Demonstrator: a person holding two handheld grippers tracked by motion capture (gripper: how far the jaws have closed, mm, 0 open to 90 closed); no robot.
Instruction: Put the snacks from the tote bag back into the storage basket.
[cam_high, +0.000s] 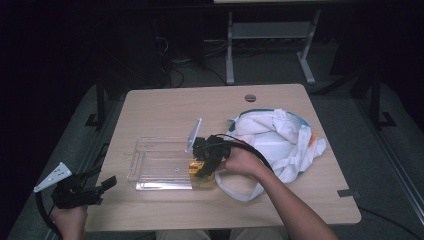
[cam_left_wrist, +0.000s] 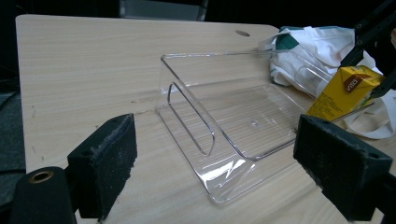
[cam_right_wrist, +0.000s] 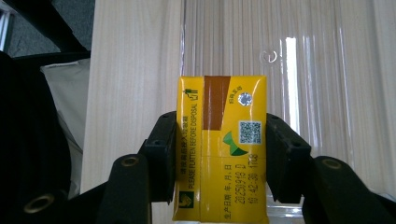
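A yellow drink carton (cam_right_wrist: 220, 149) is clamped between the two black jaws of my right gripper (cam_right_wrist: 219, 151), top face toward the camera. In the high view that right gripper (cam_high: 204, 172) holds the carton (cam_high: 199, 175) over the right end of a clear plastic tray (cam_high: 150, 162). The left gripper view shows the carton (cam_left_wrist: 345, 91) tilted at the tray's (cam_left_wrist: 224, 121) far right edge. At the table's front left corner my left gripper (cam_high: 102, 189) stands open, pointing at the tray, with nothing between its pads (cam_left_wrist: 105, 163).
A white cloth bag (cam_high: 280, 142) with a teal patch lies crumpled on the right half of the wooden table (cam_high: 160, 102), its strap looping toward the front. A round cable hole (cam_high: 250, 98) sits near the far edge. Beyond stands a grey desk frame (cam_high: 270, 35).
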